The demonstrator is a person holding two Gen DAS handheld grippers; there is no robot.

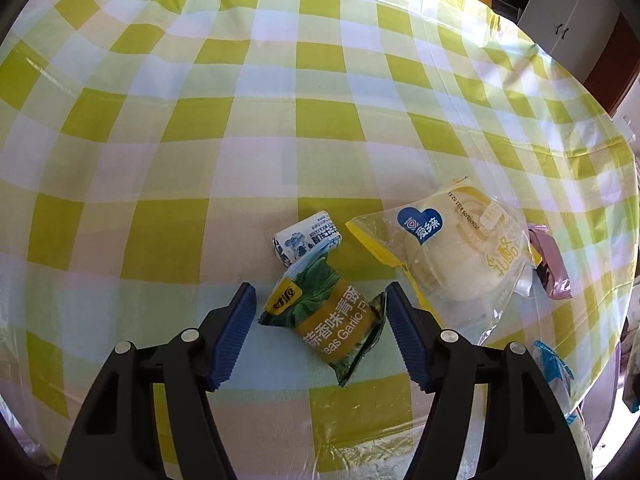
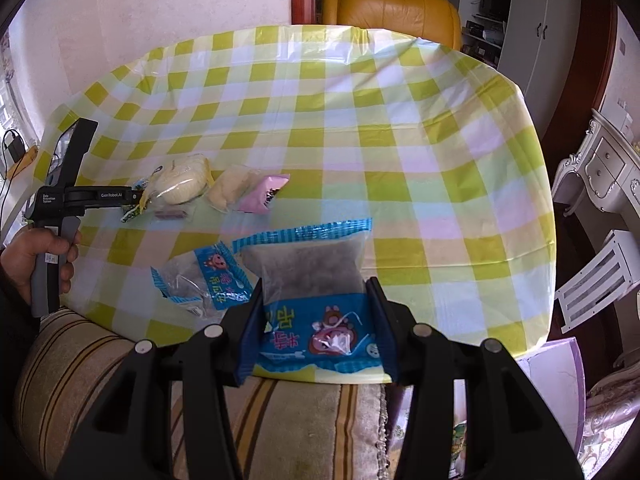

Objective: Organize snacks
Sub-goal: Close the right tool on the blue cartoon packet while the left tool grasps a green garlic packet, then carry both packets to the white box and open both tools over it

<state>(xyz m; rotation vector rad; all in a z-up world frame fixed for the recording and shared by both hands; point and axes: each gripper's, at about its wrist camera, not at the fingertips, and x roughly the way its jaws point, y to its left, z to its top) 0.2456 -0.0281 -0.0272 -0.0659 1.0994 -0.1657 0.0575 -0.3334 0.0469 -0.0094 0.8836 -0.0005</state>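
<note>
Green foil pea-snack packet (image 1: pixel 326 322) lies on the checked tabletop (image 1: pixel 280 128) between the left hand-held gripper (image 1: pixel 320 332)'s open, unpressing jaws; right hand-held gripper (image 2: pixel 316 332) clamps a blue-edged clear pouch (image 2: pixel 316 300); next, likely close left and lift.

Bright, soft daylight in both views; colours washed, slightly pinkish. Plastic tablecloth (image 1: pixel 320 92) shows sheen along creases and glare patches. Shadows faint, short under snack packets. Strong fisheye bending: checks curve, dark vignette at corners. Centre sharp; cabinets (image 2: pixel 532 32) at edges softer. No motion blur.
</note>
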